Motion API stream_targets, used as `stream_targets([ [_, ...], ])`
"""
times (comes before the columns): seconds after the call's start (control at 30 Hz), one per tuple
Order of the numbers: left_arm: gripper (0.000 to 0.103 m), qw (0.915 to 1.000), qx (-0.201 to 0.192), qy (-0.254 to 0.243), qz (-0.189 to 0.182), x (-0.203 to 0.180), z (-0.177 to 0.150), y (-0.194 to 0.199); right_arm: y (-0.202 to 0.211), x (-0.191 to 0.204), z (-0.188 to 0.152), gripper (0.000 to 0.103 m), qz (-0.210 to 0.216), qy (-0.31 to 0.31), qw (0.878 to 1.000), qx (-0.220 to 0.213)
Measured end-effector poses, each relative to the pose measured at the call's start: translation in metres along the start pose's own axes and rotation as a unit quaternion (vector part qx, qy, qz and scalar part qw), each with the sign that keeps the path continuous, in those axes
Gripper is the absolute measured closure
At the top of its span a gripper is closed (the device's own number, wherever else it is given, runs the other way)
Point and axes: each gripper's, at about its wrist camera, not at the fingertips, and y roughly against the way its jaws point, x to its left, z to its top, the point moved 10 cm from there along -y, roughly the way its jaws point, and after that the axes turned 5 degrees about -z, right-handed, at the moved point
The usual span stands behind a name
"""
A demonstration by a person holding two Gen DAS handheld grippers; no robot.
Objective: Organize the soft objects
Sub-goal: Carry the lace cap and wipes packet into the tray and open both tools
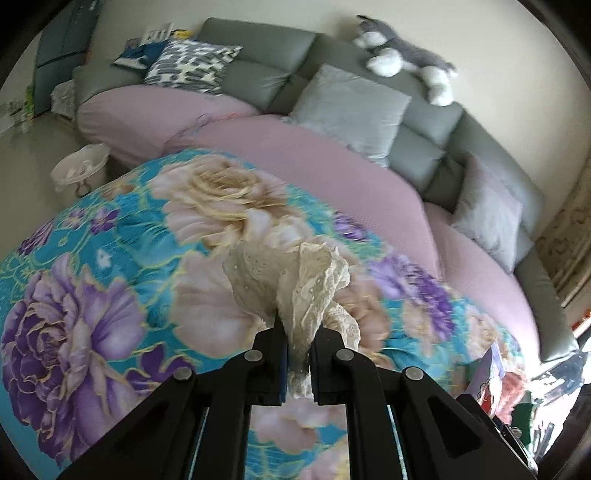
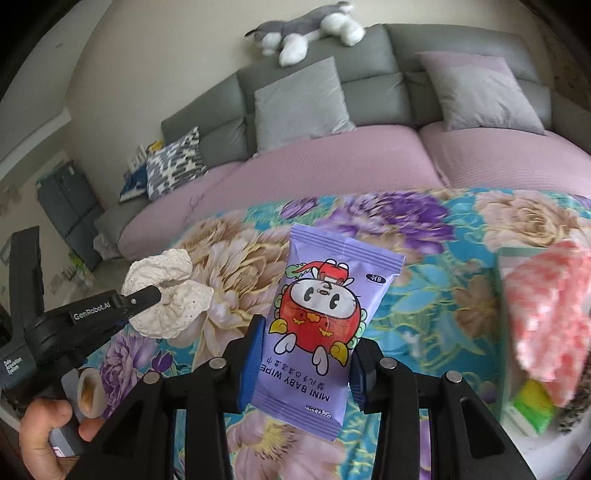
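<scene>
At the far left of the right wrist view, a bare hand (image 2: pixel 44 432) is cut off by the frame edge, wrapped around the handle of the left gripper (image 2: pixel 157 293). Its jaws are pinched narrowly on a cream, perforated lace scrunchie (image 2: pixel 168 295), which is held in the air above a teal quilted cloth printed with large purple and beige flowers (image 2: pixel 424 295). In the left wrist view the same scrunchie (image 1: pixel 295 291) is seen bunched between the black fingers (image 1: pixel 271 347), and its lower folds are hidden between the pads. The cloth (image 1: pixel 110 258) is blurred there.

In the middle of the right wrist view, the right gripper (image 2: pixel 306 363) is closed on a flat lilac packet of mini baby wipes with a red cartoon figure (image 2: pixel 321 325). The packet is held upright, its print upside down, and its lower corners are covered by the blue pads (image 2: pixel 253 363).

At the right, a pale box (image 2: pixel 504 332) is cut off by the frame; a fluffy pink-and-white cloth (image 2: pixel 550 317), strongly blurred, is seen in it, above a green item that cannot be identified.

Behind, a grey plush dog (image 2: pixel 306 31) is lying on the back of a grey sofa with pink seat covers (image 2: pixel 332 162).
</scene>
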Motion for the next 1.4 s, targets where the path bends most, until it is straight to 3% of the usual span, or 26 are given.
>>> stream_targets([
  [0.33,0.094,0.9919,-0.008,-0.064,-0.109,-0.098,-0.008,0.011,0.073,-0.070,0.020,0.060,-0.055,-0.048,0.995,-0.065],
  [0.63,0.094,0.9739,-0.017,-0.144,-0.174,-0.193,-0.036,0.022,0.136,-0.154,0.029,0.060,-0.114,-0.103,0.981,-0.115],
  [0.87,0.094,0.9572,-0.006,-0.190,-0.218,-0.250,-0.070,0.024,0.165,-0.208,0.022,0.060,-0.158,-0.129,0.971,-0.129],
  [1.17,0.094,0.9349,0.043,-0.238,-0.260,-0.306,-0.126,0.014,0.170,-0.262,0.003,0.060,-0.199,-0.148,0.964,-0.096],
  [1.4,0.094,0.9261,0.094,-0.255,-0.262,-0.318,-0.160,-0.007,0.156,-0.269,-0.008,0.060,-0.213,-0.145,0.964,-0.068],
])
